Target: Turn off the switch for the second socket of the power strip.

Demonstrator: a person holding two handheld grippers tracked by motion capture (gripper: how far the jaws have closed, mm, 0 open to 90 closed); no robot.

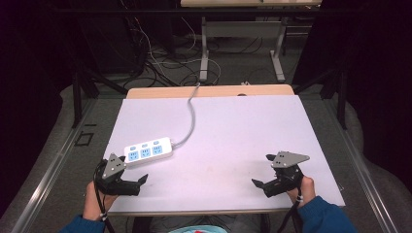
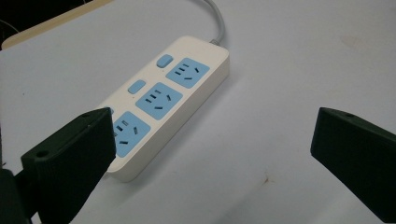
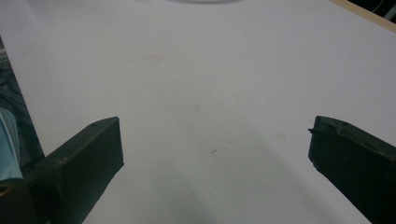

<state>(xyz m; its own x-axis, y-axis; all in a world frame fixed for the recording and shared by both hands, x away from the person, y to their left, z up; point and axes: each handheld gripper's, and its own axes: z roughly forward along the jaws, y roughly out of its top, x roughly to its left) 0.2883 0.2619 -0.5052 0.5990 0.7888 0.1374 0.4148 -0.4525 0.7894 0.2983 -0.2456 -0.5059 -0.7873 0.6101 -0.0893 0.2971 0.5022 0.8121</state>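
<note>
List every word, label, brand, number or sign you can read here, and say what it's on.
None can be read.
Power strip: no readable print on its white body, blue sockets or blue buttons.
Left hand-held gripper and right hand-held gripper: plain black jaws, no markings.
White table: blank.

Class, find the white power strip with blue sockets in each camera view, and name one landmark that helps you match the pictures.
High view: power strip left of centre, just ahead of the left tool.
Left gripper view: it lies diagonally, upper left of centre, partly behind the left jaw.
Right gripper view: not in it.
Shared landmark: the white tabletop.
</note>
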